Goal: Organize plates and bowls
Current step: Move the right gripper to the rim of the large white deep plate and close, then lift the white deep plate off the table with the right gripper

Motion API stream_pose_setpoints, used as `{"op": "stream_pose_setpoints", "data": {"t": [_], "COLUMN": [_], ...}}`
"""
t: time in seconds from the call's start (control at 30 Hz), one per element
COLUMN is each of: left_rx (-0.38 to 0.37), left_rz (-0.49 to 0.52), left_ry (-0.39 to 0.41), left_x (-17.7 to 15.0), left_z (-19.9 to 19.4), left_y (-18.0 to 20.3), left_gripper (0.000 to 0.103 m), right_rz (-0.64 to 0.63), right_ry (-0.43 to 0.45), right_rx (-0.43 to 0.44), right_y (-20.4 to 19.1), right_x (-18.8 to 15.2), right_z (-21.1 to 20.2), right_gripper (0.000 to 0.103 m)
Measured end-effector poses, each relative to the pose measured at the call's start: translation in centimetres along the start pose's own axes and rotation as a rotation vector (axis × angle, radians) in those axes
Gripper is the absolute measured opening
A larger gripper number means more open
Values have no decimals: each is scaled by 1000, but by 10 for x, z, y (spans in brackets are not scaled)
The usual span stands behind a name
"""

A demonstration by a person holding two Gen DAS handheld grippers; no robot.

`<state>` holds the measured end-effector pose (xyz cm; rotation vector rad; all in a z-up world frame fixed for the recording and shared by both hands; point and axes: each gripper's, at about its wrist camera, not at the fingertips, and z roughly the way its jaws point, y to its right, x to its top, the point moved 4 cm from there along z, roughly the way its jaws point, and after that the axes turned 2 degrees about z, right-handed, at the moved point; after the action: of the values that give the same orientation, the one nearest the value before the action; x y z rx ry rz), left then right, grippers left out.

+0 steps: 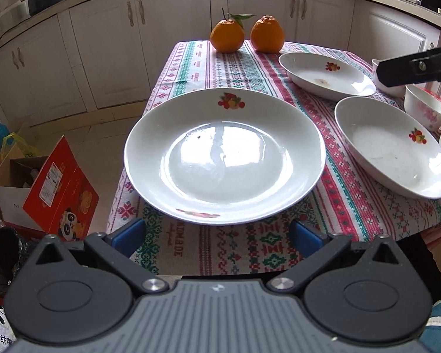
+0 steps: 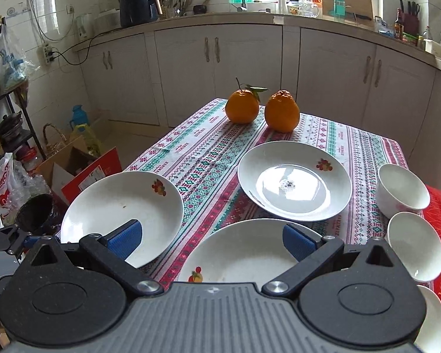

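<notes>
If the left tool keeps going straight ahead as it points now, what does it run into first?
Most likely the near rim of the large white plate, centred ahead of the open left tool. Height is uncertain; it may pass over the rim. The two oranges lie far beyond.

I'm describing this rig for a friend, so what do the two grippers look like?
Both match: the left gripper and right gripper have black linkage arms with silver pivot screws, a ribbed grey body and blue ribbed finger pads. No cables or sleeves show.
</notes>
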<state>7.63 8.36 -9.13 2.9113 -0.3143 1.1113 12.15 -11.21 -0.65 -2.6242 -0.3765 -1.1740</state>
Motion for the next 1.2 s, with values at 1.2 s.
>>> {"op": "stream_pose_setpoints", "data": {"t": [1.2], "left_rx": [-124], "left_rz": [73], "left_ry": [141], "left_x": [-8], "left_z": [10], "left_y": [-23], "left_gripper": [103], "right_rz": [-198], "right_ry": [-255], "right_rx": [315], "right_y": [-60], "right_x": [36], "right_z": [146], "right_gripper": [103]}}
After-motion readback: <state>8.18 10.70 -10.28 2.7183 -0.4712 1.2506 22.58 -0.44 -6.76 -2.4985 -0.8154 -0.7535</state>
